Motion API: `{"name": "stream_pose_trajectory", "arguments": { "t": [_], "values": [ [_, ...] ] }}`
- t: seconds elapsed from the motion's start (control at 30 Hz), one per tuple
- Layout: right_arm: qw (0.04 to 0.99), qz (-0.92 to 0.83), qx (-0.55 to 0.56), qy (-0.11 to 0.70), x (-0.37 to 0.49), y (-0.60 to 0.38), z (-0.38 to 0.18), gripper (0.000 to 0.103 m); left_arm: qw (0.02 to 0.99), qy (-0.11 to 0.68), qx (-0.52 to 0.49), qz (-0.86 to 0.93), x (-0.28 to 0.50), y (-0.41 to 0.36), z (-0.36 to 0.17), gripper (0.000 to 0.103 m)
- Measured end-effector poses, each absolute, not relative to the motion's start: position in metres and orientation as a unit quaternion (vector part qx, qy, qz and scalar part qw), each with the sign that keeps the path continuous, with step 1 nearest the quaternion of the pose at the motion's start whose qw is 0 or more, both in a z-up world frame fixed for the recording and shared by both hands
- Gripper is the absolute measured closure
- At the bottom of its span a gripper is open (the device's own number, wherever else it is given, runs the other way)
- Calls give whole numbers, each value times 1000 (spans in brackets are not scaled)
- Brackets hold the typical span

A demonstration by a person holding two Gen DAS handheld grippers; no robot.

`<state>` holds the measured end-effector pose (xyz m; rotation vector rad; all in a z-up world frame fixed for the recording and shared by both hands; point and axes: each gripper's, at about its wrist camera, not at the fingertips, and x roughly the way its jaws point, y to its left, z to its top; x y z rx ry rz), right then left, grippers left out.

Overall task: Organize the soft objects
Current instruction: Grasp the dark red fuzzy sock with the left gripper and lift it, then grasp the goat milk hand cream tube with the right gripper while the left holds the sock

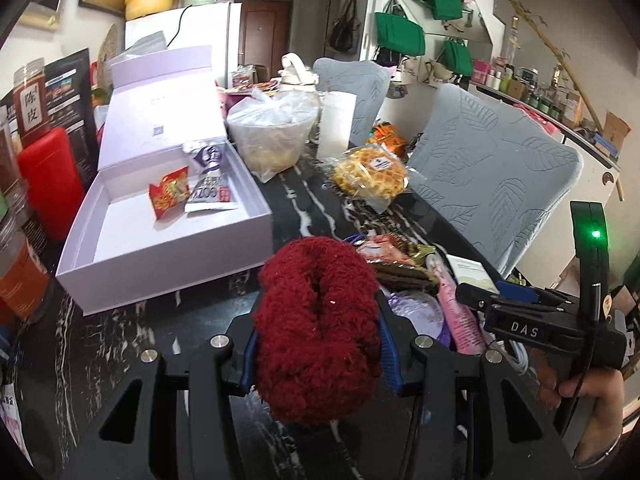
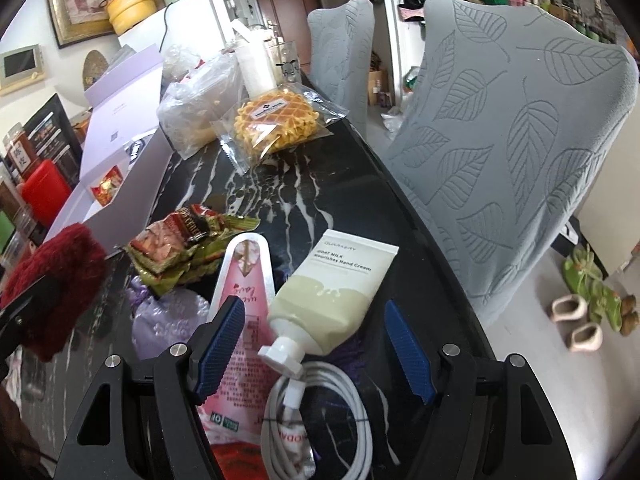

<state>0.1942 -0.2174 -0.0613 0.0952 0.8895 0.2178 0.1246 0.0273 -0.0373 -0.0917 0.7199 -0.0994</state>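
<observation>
While the dark marbled table [image 1: 120,340] ran away toward two leaf-patterned chairs [image 2: 520,140], an open lavender box [image 1: 168,236] sat on its left side, lid tipped back, with a red snack packet [image 1: 168,196] and a silver sachet [image 1: 210,184] lying inside against the far wall. Beyond the box stood a bagged bowl [image 1: 276,132], and a wrapped waffle [image 2: 280,120] lay near the table's right edge.

Pointing down at a slant over the near table edge, the left gripper [image 1: 316,340] was clenched on a red fuzzy scrunchie [image 1: 316,320], its blue pads pressed into both sides of the fluff. The scrunchie was lifted off the table, just in front of the box's near corner and outside it.

To its right, the right gripper [image 2: 316,344] also pointed down, a hand [image 1: 592,396] wrapped round its handle. Its jaws stood released and wide, holding nothing, either side of a hand cream tube [image 2: 336,300] lying on the table. Beside the tube lay a pink pouch [image 2: 244,292], partly under the left pad, a coiled white cable [image 2: 320,432], a lilac sachet [image 2: 168,320] and crumpled wrappers [image 2: 180,248].
</observation>
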Motion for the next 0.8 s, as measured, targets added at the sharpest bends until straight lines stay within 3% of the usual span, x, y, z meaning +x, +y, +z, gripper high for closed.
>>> {"name": "stream_pose_trajectory", "arguments": {
  "t": [0.67,0.8],
  "values": [
    [899,69,36,431,207,-212,-68,36,896,434,-78,-48,145,38,-84,56],
    [898,68,22,434,209,-209,-69,40,888,442,-111,-55,147,46,-91,51]
  ]
}}
